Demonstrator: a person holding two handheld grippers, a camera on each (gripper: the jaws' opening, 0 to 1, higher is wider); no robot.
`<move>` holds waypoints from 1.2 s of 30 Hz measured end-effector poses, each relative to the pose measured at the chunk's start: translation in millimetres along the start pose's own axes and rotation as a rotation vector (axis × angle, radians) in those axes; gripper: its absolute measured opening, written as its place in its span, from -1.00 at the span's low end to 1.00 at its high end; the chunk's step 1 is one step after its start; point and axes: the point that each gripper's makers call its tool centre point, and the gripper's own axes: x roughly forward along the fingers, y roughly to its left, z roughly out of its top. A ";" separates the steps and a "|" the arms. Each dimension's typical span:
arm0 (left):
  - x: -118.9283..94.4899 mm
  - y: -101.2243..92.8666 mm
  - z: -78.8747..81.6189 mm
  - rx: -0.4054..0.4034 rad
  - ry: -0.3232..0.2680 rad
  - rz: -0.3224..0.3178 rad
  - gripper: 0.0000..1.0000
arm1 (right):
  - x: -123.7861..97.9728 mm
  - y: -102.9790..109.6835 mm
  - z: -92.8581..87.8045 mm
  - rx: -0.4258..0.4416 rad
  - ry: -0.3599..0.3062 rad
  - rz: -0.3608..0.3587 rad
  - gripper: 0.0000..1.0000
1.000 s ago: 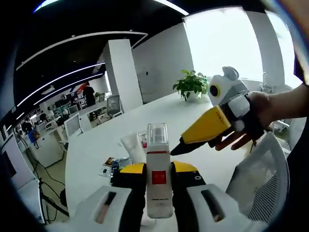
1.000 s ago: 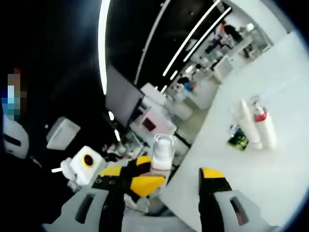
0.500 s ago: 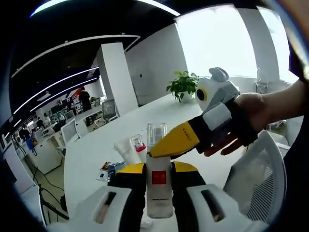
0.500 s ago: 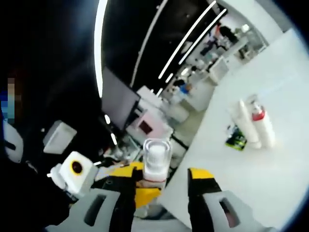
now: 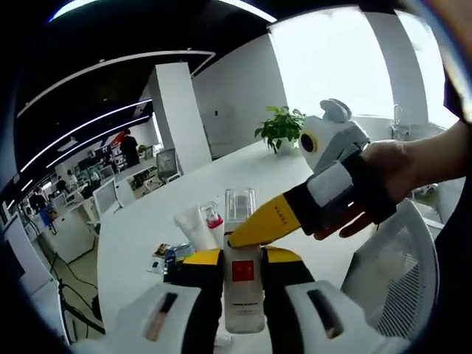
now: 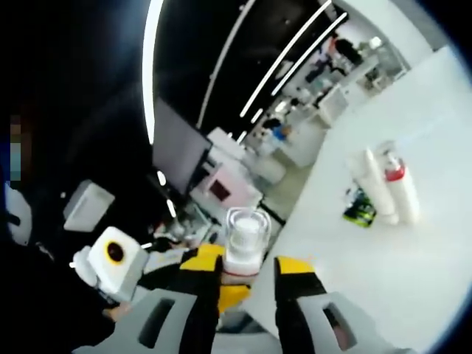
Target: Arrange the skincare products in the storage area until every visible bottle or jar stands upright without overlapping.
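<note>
A: Holding firm, is it, the left gripper (image 5: 243, 276)?

B: Yes. In the left gripper view its yellow-tipped jaws are clamped on a white bottle (image 5: 243, 284) with a red square label and a clear cap, which stands upright between them, lifted above the white table (image 5: 295, 173).

A: And the right gripper (image 5: 251, 234)?

B: It comes in from the right of that view, carried by a person's hand (image 5: 376, 184); its yellow tip touches the bottle just under the clear cap. In the right gripper view its own jaws (image 6: 247, 269) sit close on either side of the clear cap (image 6: 245, 237). Whether they actually pinch it, I cannot tell.

A: Where are the other products?

B: Farther off on the table, left of the held bottle: a white tube (image 5: 193, 227) and a red-topped bottle (image 5: 214, 221) right beside it, with a small dark packet (image 5: 177, 253) near them. The right gripper view shows the same group (image 6: 383, 193) well apart from the jaws.

A: Anything beyond?

B: A potted plant (image 5: 280, 130) at the far end of the table, and a mesh chair (image 5: 394, 265) at the near right.
</note>
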 end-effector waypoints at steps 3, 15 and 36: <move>0.2 1.1 -0.7 -0.017 -0.004 0.000 -0.59 | 2.1 4.3 0.9 -0.014 -0.009 0.019 -0.64; 7.5 -1.7 -6.3 -0.033 0.000 -0.039 -0.55 | 1.7 -3.8 1.8 -0.112 0.004 0.008 -0.71; 7.2 21.4 -89.9 -0.304 0.184 -0.029 0.22 | 10.2 -59.9 6.0 -0.573 0.162 -0.002 -0.73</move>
